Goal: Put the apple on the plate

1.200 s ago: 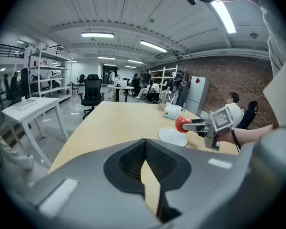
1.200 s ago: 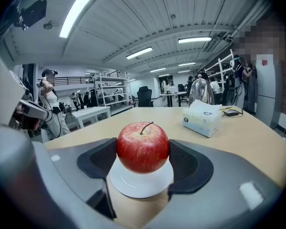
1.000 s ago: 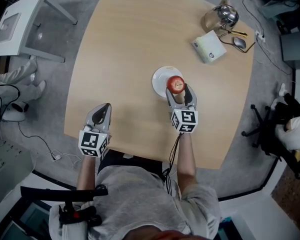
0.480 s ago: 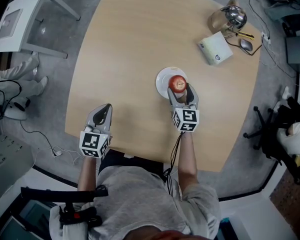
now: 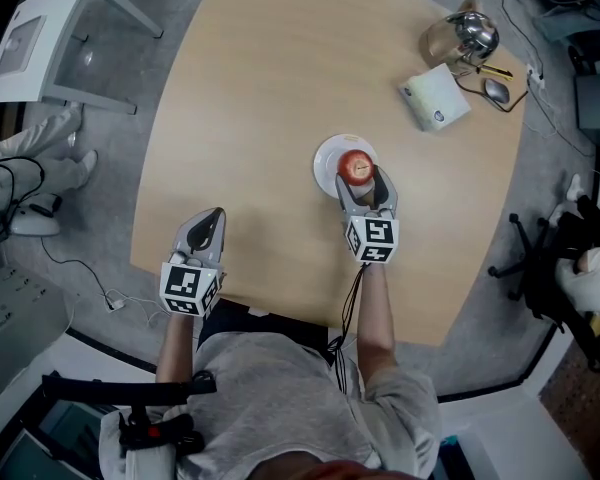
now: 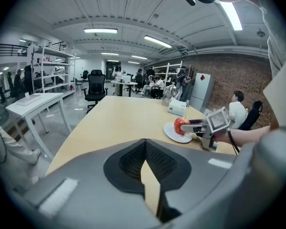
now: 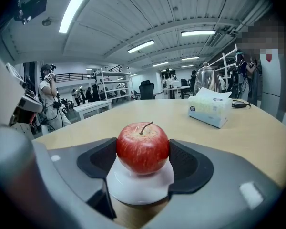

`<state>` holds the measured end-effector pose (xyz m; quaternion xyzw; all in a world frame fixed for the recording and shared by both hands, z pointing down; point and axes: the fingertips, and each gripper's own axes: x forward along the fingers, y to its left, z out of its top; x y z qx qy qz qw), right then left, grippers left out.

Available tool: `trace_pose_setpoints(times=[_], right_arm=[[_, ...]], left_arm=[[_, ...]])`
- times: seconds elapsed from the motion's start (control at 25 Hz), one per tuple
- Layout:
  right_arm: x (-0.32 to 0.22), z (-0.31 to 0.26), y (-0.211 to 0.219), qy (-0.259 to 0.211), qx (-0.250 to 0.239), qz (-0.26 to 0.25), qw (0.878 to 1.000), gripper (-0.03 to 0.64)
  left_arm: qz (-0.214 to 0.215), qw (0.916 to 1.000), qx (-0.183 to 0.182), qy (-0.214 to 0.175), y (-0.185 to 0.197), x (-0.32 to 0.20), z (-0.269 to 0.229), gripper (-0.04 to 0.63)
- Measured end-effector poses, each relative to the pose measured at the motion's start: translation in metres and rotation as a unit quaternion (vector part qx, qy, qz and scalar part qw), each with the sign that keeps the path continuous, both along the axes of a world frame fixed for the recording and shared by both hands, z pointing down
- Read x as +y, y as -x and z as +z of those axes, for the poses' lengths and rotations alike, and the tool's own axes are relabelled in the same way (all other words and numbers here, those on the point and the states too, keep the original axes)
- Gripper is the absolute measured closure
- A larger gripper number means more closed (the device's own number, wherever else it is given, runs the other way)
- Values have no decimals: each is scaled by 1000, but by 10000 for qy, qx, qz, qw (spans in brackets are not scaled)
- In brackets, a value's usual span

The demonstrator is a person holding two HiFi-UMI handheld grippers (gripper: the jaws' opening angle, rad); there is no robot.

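Over the plate (image 5: pixel 328 156), the right gripper (image 5: pixel 361 178) reaches forward, jaws clamped on the apple (image 5: pixel 356 167); left gripper's (image 5: pixel 212 215) jaws meet, empty.

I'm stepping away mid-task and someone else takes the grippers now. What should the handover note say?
Left gripper: shut, empty, by the table's near edge, away from the job.
Right gripper: shut on the apple, holding it upright over the white plate.
Done: apple gripped and brought over the plate; it looks to be touching the plate, but contact isn't certain.
Left: lower it if needed, open the right jaws, back off.
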<state>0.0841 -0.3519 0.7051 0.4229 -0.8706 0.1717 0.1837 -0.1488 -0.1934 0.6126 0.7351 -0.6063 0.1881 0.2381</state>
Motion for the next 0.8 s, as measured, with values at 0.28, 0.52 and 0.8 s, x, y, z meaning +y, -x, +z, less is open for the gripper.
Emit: trace_pose_setpoints(times=[0.28, 0.52, 0.8], right_arm=[[-2, 2, 2, -17, -2, 26, 10000, 265], [-3, 3, 2, -8, 35, 39, 10000, 264], [0, 3, 2, 13, 137, 25, 9999, 261]], left_arm=[[0, 10000, 34, 13, -1, -2, 4, 577], [35, 10000, 42, 0, -3, -3, 4, 575], [13, 10000, 47, -27, -3, 0, 0, 577]])
